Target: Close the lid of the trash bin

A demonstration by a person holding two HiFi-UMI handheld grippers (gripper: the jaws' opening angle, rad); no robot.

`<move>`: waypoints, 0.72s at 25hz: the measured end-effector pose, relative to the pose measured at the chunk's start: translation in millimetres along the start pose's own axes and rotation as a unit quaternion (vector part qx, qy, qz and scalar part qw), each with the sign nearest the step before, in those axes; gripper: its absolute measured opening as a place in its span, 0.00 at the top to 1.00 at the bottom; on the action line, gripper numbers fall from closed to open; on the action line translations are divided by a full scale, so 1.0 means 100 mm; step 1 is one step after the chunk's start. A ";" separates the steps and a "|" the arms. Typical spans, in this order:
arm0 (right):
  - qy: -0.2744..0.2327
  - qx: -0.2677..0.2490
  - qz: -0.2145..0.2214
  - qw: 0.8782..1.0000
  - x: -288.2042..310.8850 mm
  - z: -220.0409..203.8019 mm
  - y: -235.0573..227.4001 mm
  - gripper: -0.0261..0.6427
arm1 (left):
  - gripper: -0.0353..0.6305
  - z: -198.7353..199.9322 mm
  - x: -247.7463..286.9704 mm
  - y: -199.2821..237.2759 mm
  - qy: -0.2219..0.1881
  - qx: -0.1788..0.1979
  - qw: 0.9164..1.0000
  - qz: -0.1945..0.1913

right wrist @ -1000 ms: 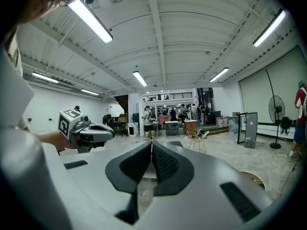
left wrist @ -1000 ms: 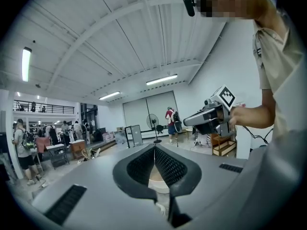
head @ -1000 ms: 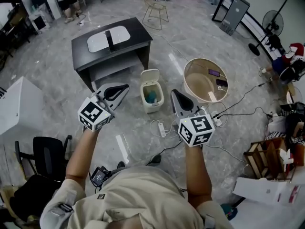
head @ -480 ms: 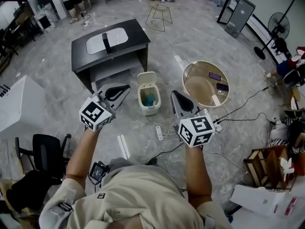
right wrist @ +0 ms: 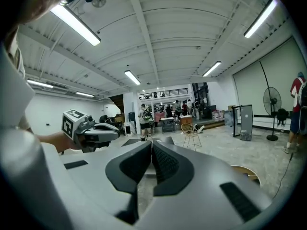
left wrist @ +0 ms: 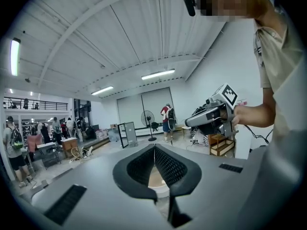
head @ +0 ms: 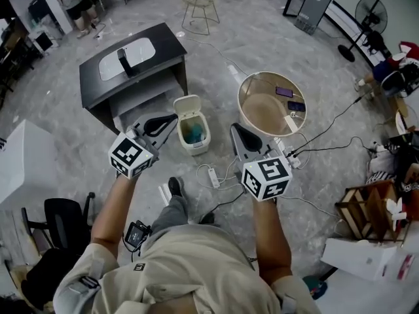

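Trash bin (head: 194,136) on floor (head: 262,38), frame centre; lid (head: 186,104) stands open at its upper end. Left claw (head: 171,119) just beside bin, nearer than right claw (head: 234,130). Both claws pressed together, empty.

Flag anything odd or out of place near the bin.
The bin has its lid tipped back open, with something blue-green showing inside. Beside it, a power strip and loose cables sprawl across the floor, which looks like a trip risk.
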State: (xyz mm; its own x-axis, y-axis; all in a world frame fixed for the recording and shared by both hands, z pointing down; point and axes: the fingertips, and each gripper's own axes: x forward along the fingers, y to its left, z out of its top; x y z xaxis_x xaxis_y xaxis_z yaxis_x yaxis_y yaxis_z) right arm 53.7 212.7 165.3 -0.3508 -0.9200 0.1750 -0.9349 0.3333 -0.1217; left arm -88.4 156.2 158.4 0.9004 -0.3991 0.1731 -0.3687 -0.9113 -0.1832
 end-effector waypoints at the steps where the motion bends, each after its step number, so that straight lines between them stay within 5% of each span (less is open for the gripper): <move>1: 0.002 0.001 -0.006 1.000 0.02 -0.02 -0.05 0.92 | 0.92 -0.01 0.08 0.02 -0.002 0.000 1.000 -0.007; 18: -0.002 0.007 -0.115 0.993 0.84 0.19 -0.67 0.92 | 0.92 -0.10 1.10 1.07 -0.036 0.015 0.993 -0.109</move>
State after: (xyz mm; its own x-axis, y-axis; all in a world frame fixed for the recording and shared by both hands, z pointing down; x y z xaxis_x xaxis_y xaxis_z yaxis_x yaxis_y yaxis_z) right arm 87.7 108.8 169.6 -0.1268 -0.9725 0.1955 -0.9896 0.1104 -0.0927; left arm -30.8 13.4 167.0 0.9729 -0.1825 0.1419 -0.1562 -0.9715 -0.1785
